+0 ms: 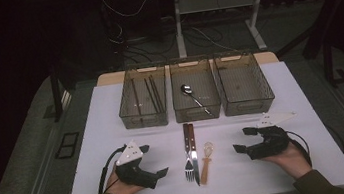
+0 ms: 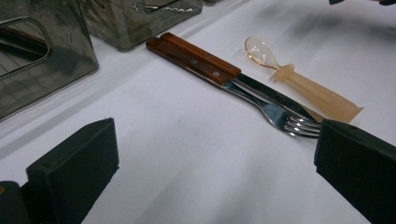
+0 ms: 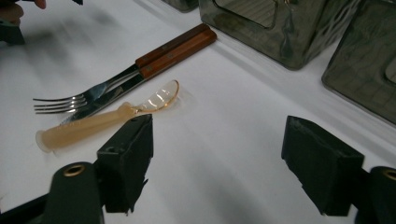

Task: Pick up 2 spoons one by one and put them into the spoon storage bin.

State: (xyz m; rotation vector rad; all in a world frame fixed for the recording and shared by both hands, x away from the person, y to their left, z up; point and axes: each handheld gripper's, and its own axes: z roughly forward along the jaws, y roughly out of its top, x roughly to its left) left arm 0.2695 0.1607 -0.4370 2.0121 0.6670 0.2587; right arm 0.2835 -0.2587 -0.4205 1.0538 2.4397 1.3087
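Nearest the person, the left tongs rest low on the white surface, jaws spread as wide as they go with nothing between them. The right tongs sit opposite, jaws wide apart and empty. Between the two lie a wooden-handled steel fork and a wooden-handled steel knife, touching side by side, tines and blade toward the person. Just right of the knife lies a translucent amber plastic spoon, bowl pointing away. Farther back stand three smoky clear plastic bins in a row: dark chopsticks in the left one, a shiny metal spoon in the middle one.
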